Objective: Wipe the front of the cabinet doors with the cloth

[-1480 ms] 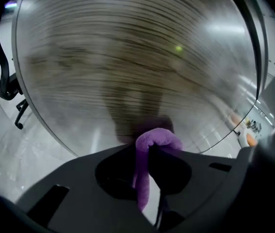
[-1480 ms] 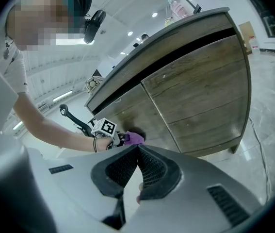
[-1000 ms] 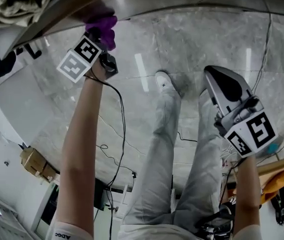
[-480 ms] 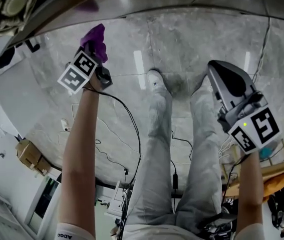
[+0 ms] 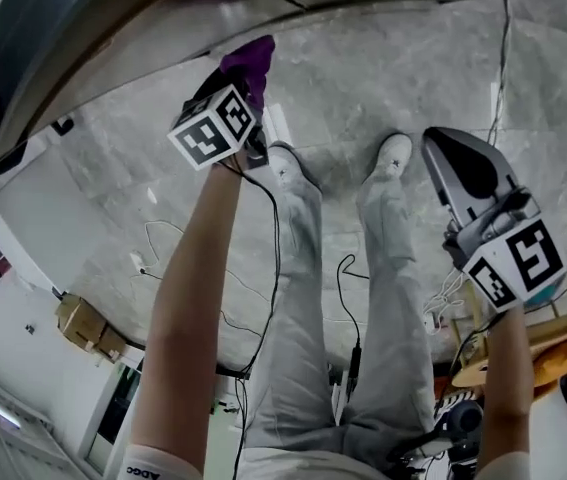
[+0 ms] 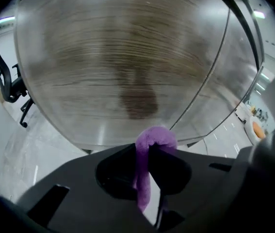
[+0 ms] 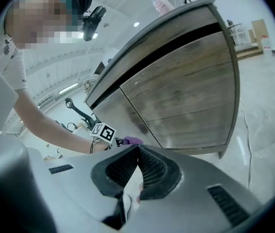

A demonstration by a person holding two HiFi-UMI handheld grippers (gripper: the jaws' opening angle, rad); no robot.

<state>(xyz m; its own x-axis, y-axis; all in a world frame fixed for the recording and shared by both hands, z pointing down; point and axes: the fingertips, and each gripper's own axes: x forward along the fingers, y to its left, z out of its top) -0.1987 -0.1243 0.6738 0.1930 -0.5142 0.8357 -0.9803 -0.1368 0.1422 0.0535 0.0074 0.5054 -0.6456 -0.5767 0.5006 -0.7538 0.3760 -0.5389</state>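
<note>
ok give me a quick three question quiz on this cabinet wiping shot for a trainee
1. True or false: the right gripper has its jaws wide apart.
2. Which one grips the soft purple cloth? A) the left gripper B) the right gripper C) neither
3. Fill in: the grey-brown wood-grain cabinet front almost fills the ____ gripper view.

Key: 1 false, the jaws meet at the tips with nothing between them; 2 A; 3 left.
</note>
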